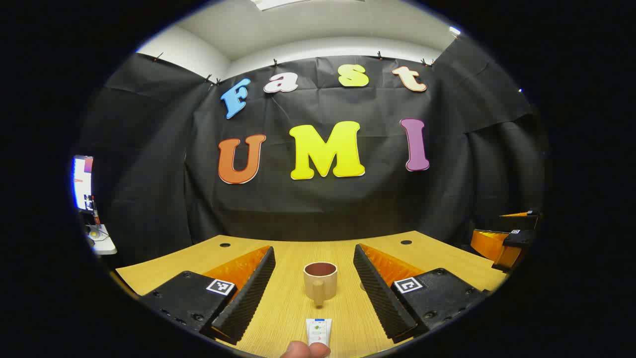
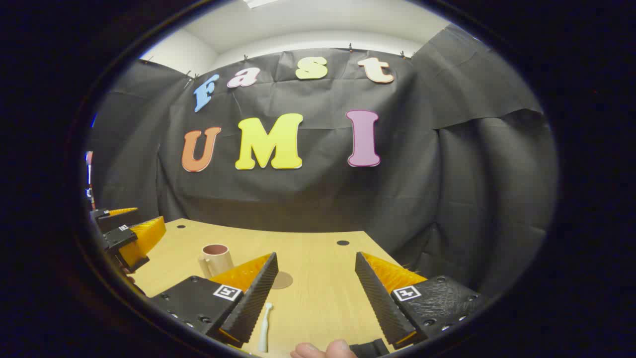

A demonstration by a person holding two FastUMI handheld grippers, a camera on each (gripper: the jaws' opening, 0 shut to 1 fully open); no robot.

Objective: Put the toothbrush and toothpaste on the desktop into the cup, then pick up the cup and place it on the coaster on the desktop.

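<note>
Both tools were held above a light wooden tabletop (image 1: 293, 308) before the booth's black cloth wall. In the left gripper view, the left tool (image 1: 314, 283) had its fingers spread wide apart, gripping nothing. Between them, farther along the tabletop, stood the cup (image 1: 320, 282), upright, beige outside and reddish-brown inside, its handle turned toward the camera; what could be seen of its interior held nothing. Nearer the camera, the toothpaste (image 1: 318, 331), a small white tube, lay flat on the tabletop in line with the cup and apart from it, with a fingertip (image 1: 304, 350) showing at the lower edge just beside it. In the right gripper view, the right tool (image 2: 315, 286) likewise had its fingers wide apart and empty. The toothbrush (image 2: 264, 327), pale and slender, lay flat on the tabletop just beside the inner edge of the finger on the view's left. The coaster (image 2: 281, 280), a round brownish disc, lay bare beyond that finger, partly hidden by it, and the cup (image 2: 215, 259) stood to the left of it, apart from it. The left tool (image 2: 130, 233) appeared at the far left edge.
</note>
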